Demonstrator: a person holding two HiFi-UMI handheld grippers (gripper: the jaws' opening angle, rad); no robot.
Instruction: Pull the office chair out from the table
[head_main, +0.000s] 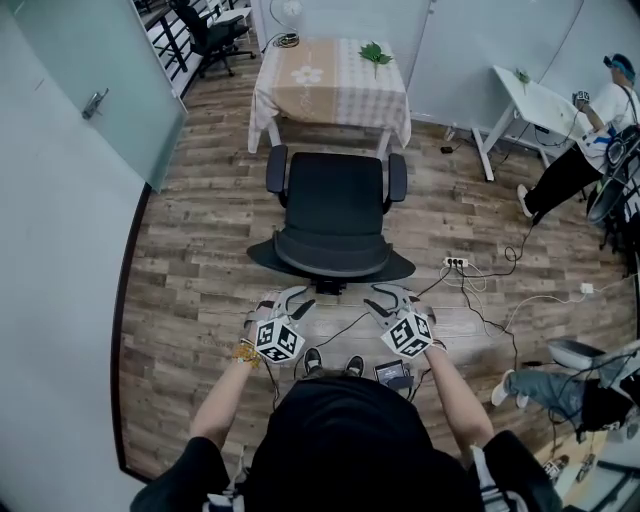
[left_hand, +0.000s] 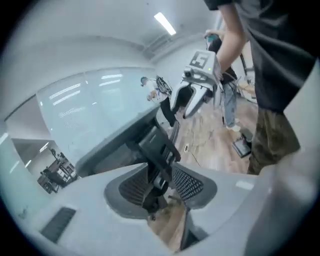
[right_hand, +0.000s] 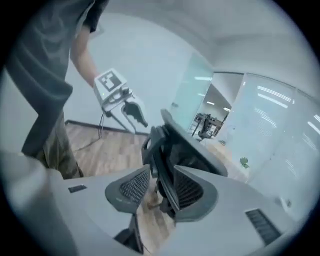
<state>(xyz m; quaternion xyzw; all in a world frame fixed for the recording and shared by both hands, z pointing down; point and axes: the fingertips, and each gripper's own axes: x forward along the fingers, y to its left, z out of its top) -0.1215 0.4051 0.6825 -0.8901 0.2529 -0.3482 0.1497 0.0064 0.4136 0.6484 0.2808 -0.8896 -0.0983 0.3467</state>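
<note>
The black office chair (head_main: 333, 205) stands on the wood floor, drawn back from the cloth-covered table (head_main: 330, 80), its backrest towards me. My left gripper (head_main: 283, 300) and right gripper (head_main: 395, 297) hover just behind the backrest, close to my body. Both are open and hold nothing. In the left gripper view the spread jaws (left_hand: 162, 192) frame the chair's back (left_hand: 155, 145), apart from it, with the right gripper (left_hand: 192, 97) beyond. In the right gripper view the spread jaws (right_hand: 157, 195) frame the chair (right_hand: 175, 150), and the left gripper (right_hand: 127, 110) hangs at the left.
A power strip (head_main: 456, 262) and cables lie on the floor right of the chair. A seated person's legs (head_main: 560, 385) are at the right, and another person sits at a white desk (head_main: 530, 95). A glass door (head_main: 95, 90) stands at the left. A leafy sprig (head_main: 376, 52) lies on the table.
</note>
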